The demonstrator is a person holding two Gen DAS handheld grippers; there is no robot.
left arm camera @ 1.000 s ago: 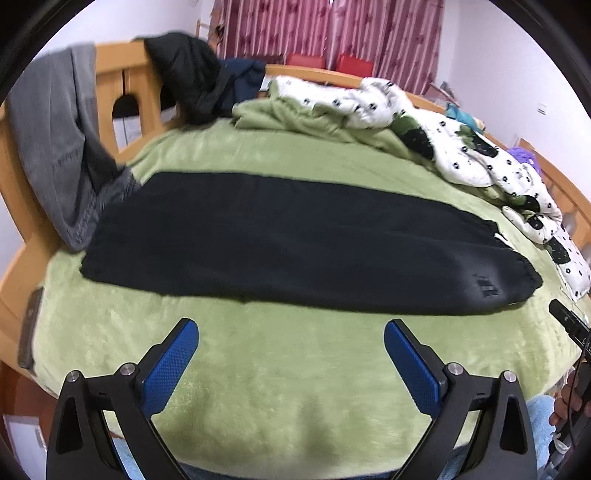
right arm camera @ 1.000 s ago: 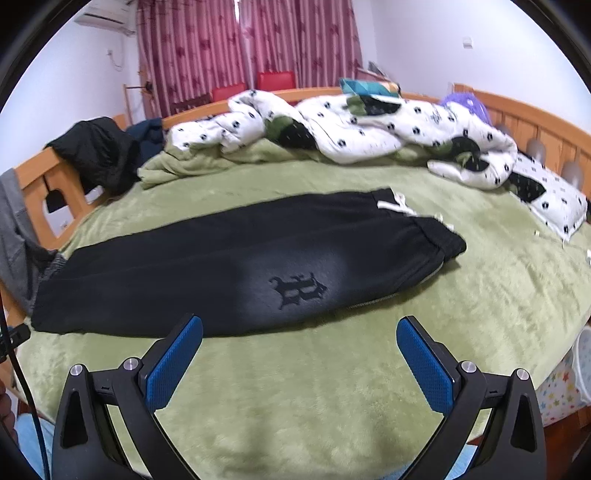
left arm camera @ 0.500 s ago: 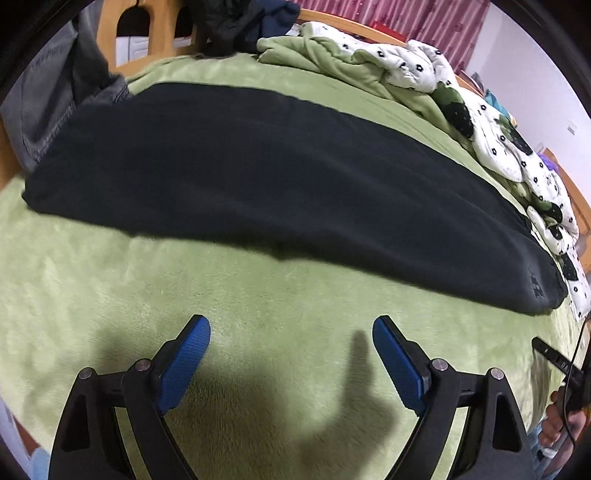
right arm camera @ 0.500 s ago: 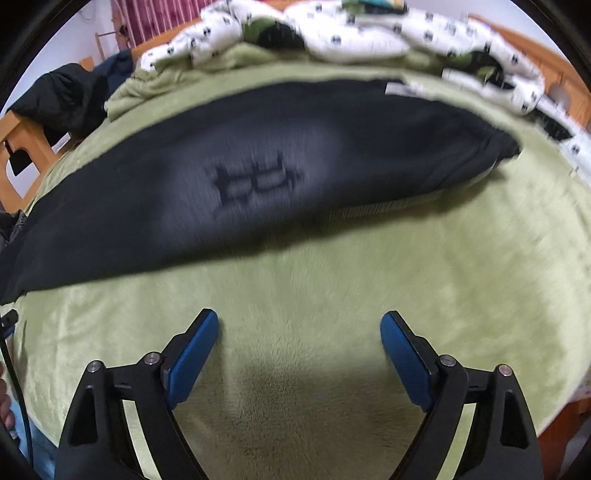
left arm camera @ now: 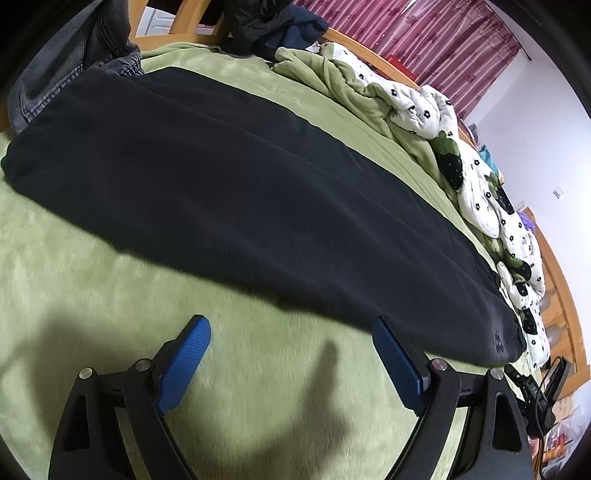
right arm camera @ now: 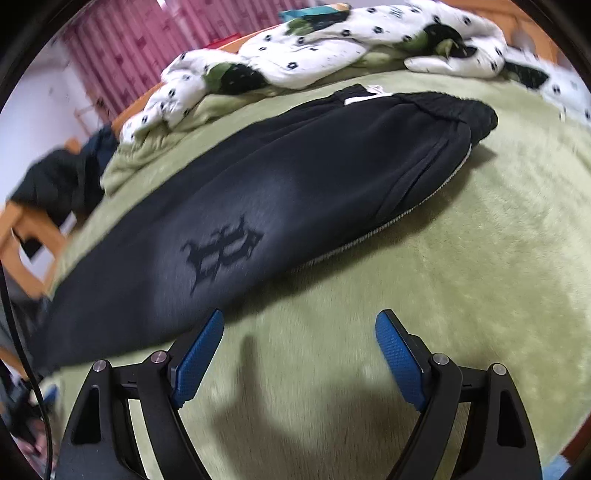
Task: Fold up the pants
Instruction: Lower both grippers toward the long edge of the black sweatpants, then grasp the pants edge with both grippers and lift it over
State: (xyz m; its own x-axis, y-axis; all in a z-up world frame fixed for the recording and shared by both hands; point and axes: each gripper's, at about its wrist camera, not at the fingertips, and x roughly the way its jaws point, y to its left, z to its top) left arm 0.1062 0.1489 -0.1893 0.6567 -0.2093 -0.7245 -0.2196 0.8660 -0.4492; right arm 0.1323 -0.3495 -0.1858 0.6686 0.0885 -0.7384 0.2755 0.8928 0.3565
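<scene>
Black pants (left arm camera: 240,192) lie flat, folded lengthwise, across the green blanket (left arm camera: 92,295) on the bed. In the right wrist view the pants (right arm camera: 295,192) show a dark logo (right arm camera: 221,251) and the waistband (right arm camera: 461,110) at the far right. My left gripper (left arm camera: 291,328) is open and empty, low over the blanket just short of the pants' near edge. My right gripper (right arm camera: 299,321) is open and empty, its left fingertip (right arm camera: 210,332) close to the pants' near edge below the logo.
A white dotted duvet (left arm camera: 480,192) is bunched along the far side; it also shows in the right wrist view (right arm camera: 295,55). Grey jeans (left arm camera: 66,66) and dark clothes (left arm camera: 266,22) hang on the wooden bed frame (right arm camera: 22,236). Red curtains (left arm camera: 424,44) hang behind.
Both grippers have moved down and forward toward the pants' near edge, which now fills more of each view. Both stay open.
</scene>
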